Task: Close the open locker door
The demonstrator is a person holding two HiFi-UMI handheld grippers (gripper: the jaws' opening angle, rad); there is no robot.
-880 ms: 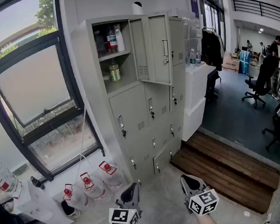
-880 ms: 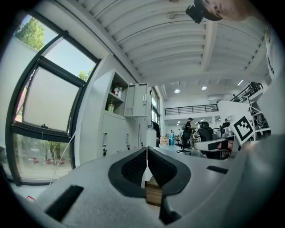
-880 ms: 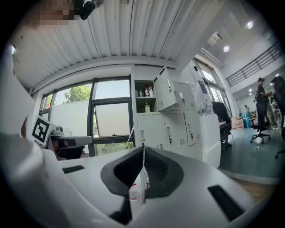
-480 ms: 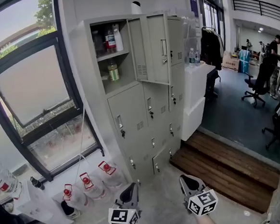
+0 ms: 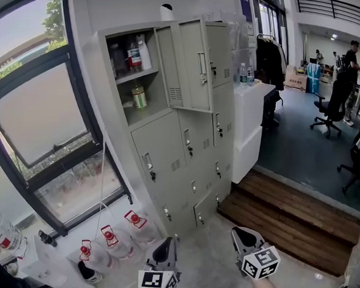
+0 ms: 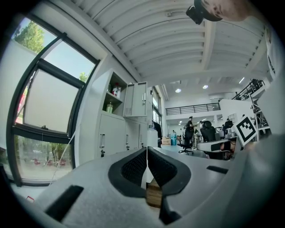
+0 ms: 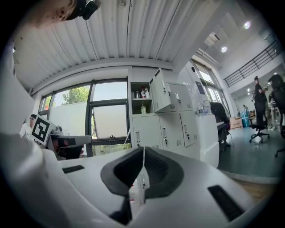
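Observation:
A grey metal locker bank stands ahead against the wall. Its top left door hangs open to the right, showing a compartment with bottles on two shelves. The same door and locker show in both gripper views. My left gripper and right gripper are low at the bottom of the head view, well short of the locker. Both have their jaws pressed together with nothing between them.
Water jugs with red caps sit on the floor left of the locker, under a large window. A white cabinet adjoins the locker's right side. A wooden step lies to the right. Office chairs and people are farther back.
The head view has shifted slightly, so the locker now sits a bit more left and closer. Both grippers stay low and shut.

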